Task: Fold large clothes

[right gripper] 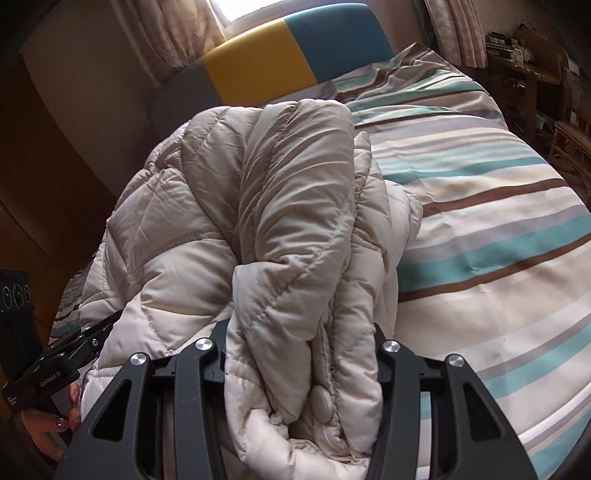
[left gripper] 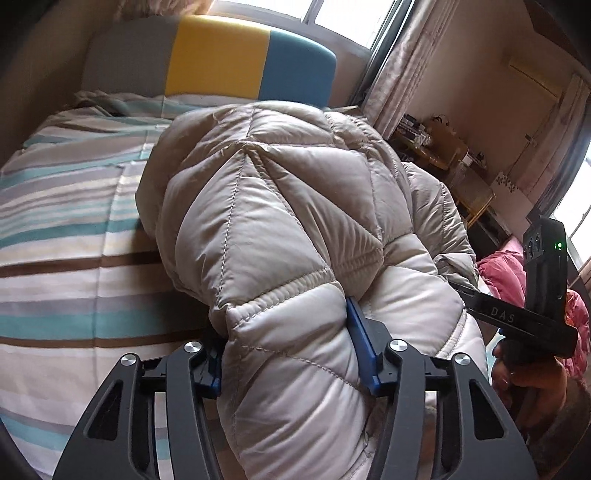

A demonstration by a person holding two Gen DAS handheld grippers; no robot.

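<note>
Clamped between the 2 fingers of the left gripper [left gripper: 291, 354] is a thick fold of the beige quilted down jacket [left gripper: 280, 221], which is bunched high over the near part of the striped bed cover [left gripper: 66, 206]. A second bunched fold of the jacket, with a large button [right gripper: 322, 405] showing, is pinched by the right gripper [right gripper: 299, 354]. At the far end of the bed, a headboard [left gripper: 221, 55] in grey, yellow and blue is seen below the window [left gripper: 343, 18].

Puffy jacket [left gripper: 280, 229] bulk fills the space ahead of both grippers. Striped bedspread [right gripper: 491, 236] beside it lies open. Headboard [left gripper: 218, 55] bounds the far end.
</note>
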